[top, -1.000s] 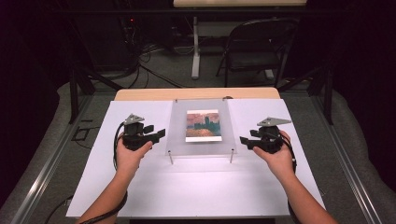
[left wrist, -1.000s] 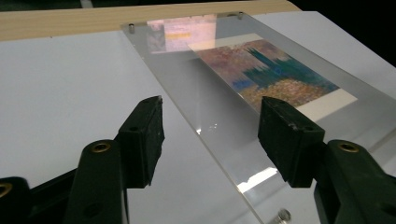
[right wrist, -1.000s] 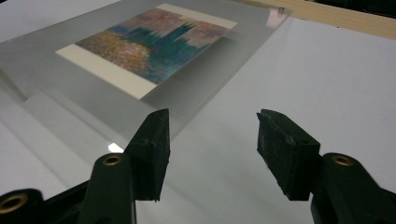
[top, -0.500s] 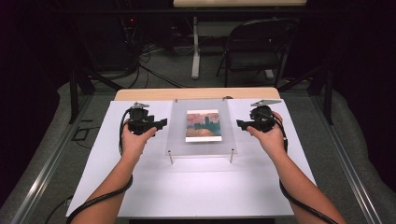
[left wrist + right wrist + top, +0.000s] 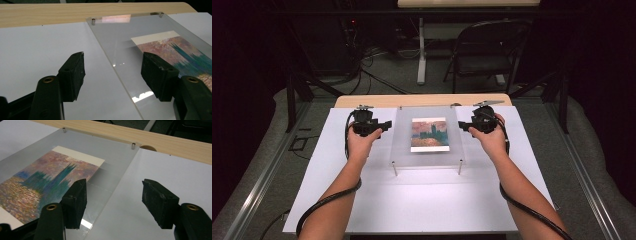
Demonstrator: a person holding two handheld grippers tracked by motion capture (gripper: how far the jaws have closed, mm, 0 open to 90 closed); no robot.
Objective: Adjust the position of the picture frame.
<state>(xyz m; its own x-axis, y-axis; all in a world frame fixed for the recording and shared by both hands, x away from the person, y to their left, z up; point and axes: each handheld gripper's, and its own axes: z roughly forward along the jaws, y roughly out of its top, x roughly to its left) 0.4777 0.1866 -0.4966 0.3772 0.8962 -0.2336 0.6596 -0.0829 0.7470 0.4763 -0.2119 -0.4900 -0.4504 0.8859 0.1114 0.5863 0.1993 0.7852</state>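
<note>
Left gripper [image 5: 388,125] & right gripper [image 5: 460,125] both spread, empty, each straddling a side edge of acrylic sheet [image 5: 402,142] mid-table — prob. to lift it evenly off print [image 5: 429,135].

A clear, flat plastic sheet [image 5: 429,135] lies level in the middle of the white table top. It stands on four small silver pegs [image 5: 395,168], one at each corner. Under it lies a colourful painted picture card [image 5: 429,134] with pink, orange and blue-green paint and a white edge. The card lies flat.
</note>
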